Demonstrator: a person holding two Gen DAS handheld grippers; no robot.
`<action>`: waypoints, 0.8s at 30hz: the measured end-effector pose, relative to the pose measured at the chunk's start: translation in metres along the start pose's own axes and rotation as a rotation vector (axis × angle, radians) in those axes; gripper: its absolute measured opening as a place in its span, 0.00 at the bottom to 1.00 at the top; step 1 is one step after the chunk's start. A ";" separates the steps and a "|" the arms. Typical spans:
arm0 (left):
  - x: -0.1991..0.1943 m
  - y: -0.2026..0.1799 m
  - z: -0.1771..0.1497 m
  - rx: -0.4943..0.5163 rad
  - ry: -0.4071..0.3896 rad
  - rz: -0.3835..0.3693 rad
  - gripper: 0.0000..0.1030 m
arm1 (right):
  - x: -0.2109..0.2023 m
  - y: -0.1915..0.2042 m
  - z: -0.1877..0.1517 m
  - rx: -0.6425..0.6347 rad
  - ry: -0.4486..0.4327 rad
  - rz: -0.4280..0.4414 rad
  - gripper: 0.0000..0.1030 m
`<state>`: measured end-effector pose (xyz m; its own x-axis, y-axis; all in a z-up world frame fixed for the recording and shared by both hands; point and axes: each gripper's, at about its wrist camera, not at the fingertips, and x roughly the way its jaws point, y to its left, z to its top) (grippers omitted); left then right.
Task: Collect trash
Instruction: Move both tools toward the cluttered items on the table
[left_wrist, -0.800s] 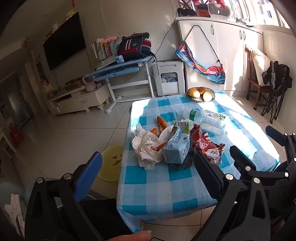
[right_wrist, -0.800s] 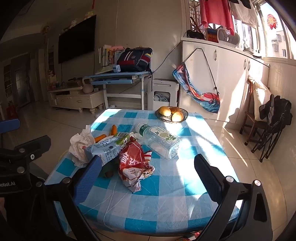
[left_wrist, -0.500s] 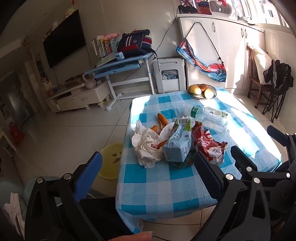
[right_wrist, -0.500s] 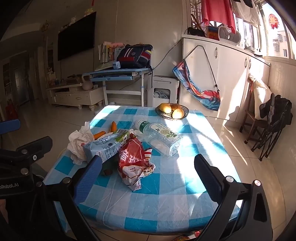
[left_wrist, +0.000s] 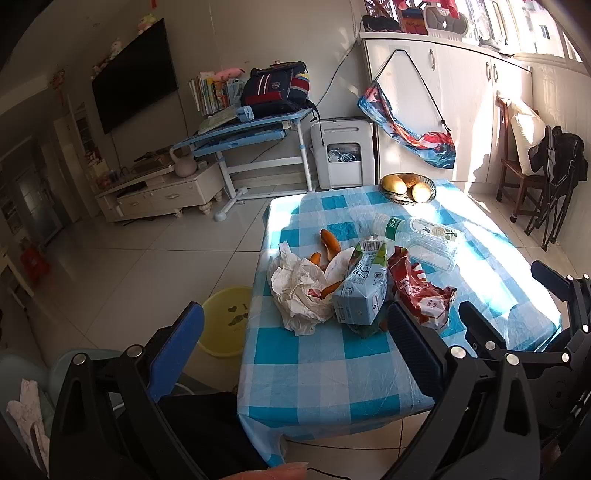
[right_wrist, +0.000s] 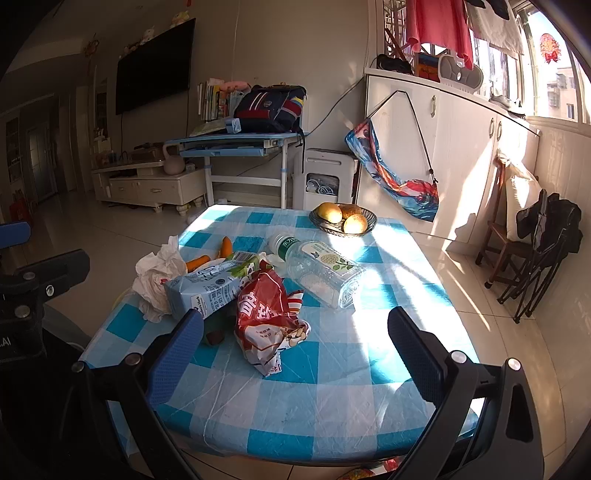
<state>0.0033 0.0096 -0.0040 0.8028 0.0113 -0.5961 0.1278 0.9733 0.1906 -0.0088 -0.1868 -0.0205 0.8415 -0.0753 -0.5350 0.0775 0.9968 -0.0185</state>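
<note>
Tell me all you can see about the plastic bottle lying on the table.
The plastic bottle is clear, looks nearly empty, and lies on its side on the checked tablecloth in sunlight. It has a green band at the neck, seemingly a white cap, and a pale flower-printed label. Its neck points toward the carrots; the red snack bag lies close beside it.

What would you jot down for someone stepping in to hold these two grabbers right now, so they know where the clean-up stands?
Left gripper: open, empty, held short of the table.
Right gripper: open, empty, also short of the table.
Trash lies bunched on the checked table: crumpled white paper, light blue carton on its side, red snack bag and clear plastic bottle on its side. Carrot pieces lie behind the paper.
The fruit basket at the far edge looks like no trash.
A yellow tub stands on the floor left of the table, possibly the bin.
Done: nothing picked up yet. Left: everything.
</note>
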 end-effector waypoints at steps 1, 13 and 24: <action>0.000 0.000 0.000 0.000 0.000 -0.001 0.93 | 0.000 0.000 0.000 -0.001 0.000 -0.001 0.93; -0.006 0.005 -0.003 -0.016 0.018 -0.017 0.93 | -0.007 0.000 0.001 -0.006 -0.013 -0.013 0.93; 0.013 0.023 -0.010 -0.072 0.062 -0.015 0.93 | 0.009 -0.009 -0.006 0.021 0.035 -0.032 0.93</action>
<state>0.0107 0.0342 -0.0156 0.7635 0.0083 -0.6458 0.0960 0.9874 0.1261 -0.0054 -0.1967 -0.0302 0.8194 -0.1054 -0.5635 0.1150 0.9932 -0.0185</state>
